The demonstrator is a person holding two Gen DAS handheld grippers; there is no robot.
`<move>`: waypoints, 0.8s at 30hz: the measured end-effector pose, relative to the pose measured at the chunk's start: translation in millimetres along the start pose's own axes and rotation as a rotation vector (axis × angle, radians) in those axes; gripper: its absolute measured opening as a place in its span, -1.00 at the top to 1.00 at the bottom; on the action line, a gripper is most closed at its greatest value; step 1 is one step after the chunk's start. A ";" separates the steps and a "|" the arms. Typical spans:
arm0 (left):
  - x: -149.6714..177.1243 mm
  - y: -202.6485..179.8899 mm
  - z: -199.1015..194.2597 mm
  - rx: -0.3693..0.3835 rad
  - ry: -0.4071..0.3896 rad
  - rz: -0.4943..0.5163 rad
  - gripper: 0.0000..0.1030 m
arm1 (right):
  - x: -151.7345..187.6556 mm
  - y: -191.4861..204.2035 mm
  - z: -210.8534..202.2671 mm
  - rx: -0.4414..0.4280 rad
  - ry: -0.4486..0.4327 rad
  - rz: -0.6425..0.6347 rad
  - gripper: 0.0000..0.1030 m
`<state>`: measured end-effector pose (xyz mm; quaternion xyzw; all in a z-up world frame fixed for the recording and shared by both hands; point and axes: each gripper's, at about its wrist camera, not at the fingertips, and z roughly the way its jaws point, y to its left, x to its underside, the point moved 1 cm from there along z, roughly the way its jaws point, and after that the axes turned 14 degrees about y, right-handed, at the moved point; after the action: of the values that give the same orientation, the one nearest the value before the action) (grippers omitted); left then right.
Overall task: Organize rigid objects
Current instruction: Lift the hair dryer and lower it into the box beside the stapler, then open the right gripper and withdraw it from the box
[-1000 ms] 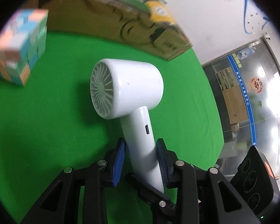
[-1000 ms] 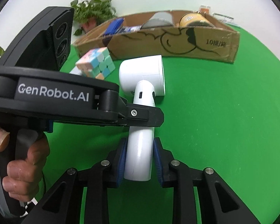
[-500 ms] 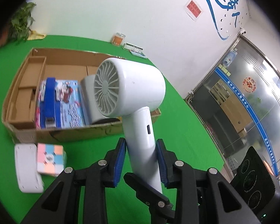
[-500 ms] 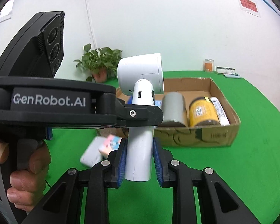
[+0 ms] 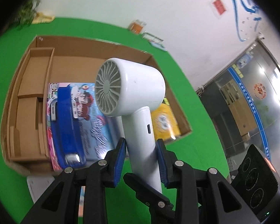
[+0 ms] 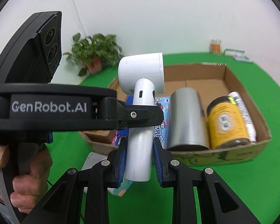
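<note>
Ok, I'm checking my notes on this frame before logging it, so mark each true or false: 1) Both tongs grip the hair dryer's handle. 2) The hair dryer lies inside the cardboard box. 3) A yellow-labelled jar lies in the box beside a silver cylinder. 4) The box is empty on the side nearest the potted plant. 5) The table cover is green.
1) True: the left tongs and right tongs both clamp the hair dryer by its handle.
2) False: it is held up in the air in front of the cardboard box.
3) True: the yellow-labelled jar lies next to the silver cylinder.
4) False: a blue stapler on a colourful packet lies there.
5) True: the table cover is green.
</note>
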<state>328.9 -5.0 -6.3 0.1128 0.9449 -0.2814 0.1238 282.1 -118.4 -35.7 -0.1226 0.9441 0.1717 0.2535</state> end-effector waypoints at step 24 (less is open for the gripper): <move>1.9 51.5 -25.0 -0.006 -0.084 -0.069 0.16 | -7.3 -9.1 23.4 0.035 -0.071 0.061 -0.48</move>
<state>337.4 51.3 -12.5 0.0681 0.9431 -0.2870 0.1537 301.4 -116.6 -53.3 -0.0830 0.9406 0.1670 0.2836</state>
